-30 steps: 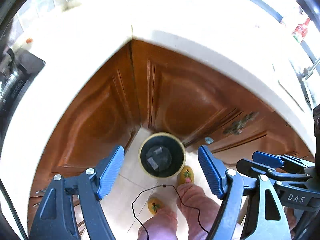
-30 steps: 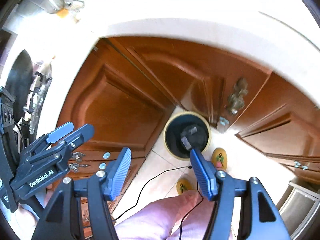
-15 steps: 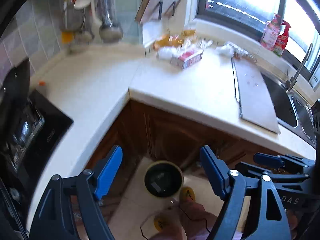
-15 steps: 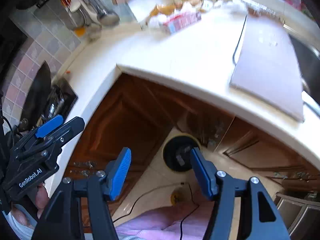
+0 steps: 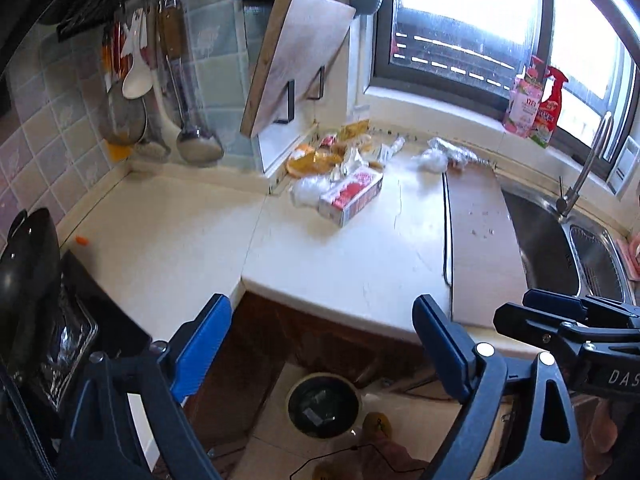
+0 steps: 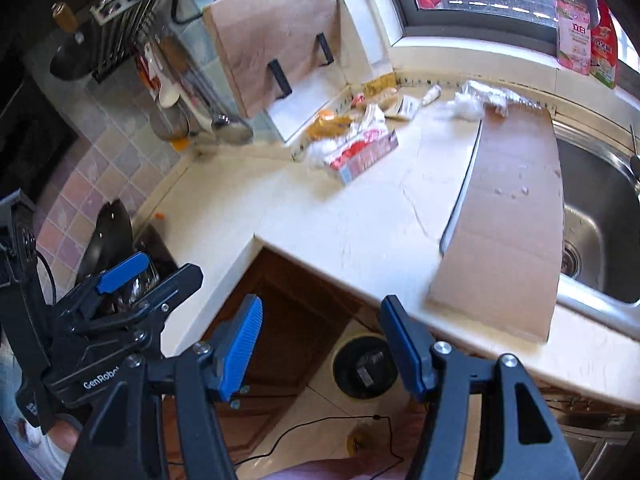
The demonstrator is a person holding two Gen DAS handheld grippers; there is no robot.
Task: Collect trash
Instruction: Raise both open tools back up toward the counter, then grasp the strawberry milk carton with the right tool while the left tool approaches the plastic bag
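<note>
Both my tools, left tool (image 5: 322, 354) and right tool (image 6: 322, 346), gape empty at lower frame; the red-and-white carton (image 5: 351, 196) lies up-frame across the tabletop (image 5: 340, 264), lengthwise slanting.

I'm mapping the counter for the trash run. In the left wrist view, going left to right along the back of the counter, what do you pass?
Hanging ladle → orange wrappers → red and white carton → crumpled clear plastic → flat cardboard sheet → sink → faucet.
</note>
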